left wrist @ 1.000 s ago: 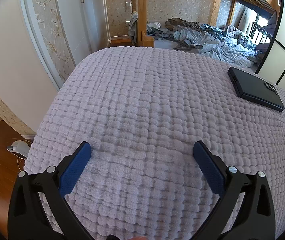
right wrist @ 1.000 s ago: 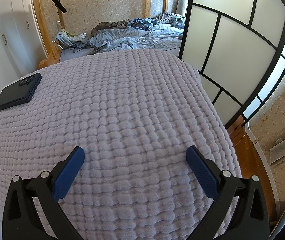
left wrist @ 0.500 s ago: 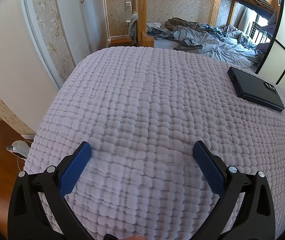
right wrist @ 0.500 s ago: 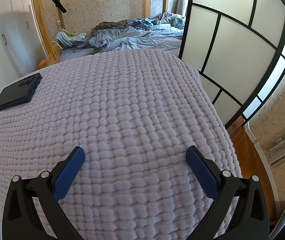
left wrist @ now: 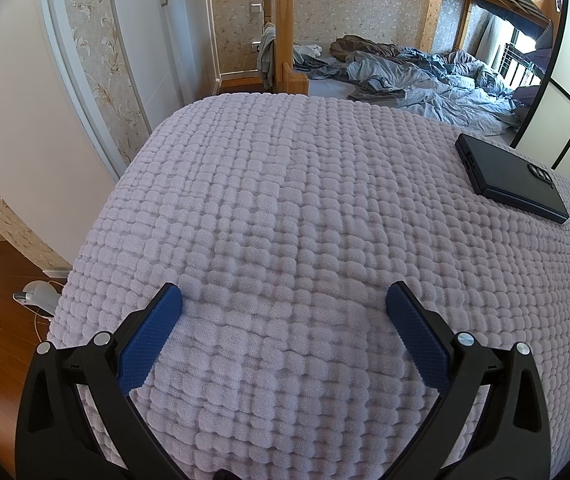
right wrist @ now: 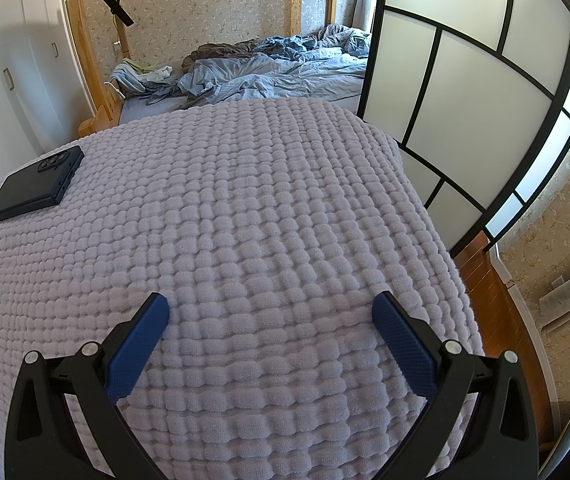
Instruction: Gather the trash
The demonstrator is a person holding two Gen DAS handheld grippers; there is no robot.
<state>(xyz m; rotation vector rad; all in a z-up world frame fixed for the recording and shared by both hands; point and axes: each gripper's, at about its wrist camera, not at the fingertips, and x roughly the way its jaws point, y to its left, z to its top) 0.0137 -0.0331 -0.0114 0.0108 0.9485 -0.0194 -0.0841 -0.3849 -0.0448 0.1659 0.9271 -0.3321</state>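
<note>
Trash nowhere to be spotted on the bumpy lilac blanket (left wrist: 305, 208), just a dark phone (left wrist: 513, 176) lying flat near its far edge, both the left gripper (left wrist: 284, 300) and right gripper (right wrist: 270, 307) spread wide, holding nothing.

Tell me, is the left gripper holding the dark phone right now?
No, the left gripper is open and empty above the blanket, with the phone lying apart.

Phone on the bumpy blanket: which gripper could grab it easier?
Left, but only just. The phone looks slightly bigger to the left gripper than to the right gripper. Both are open and empty. No trash shows.
</note>
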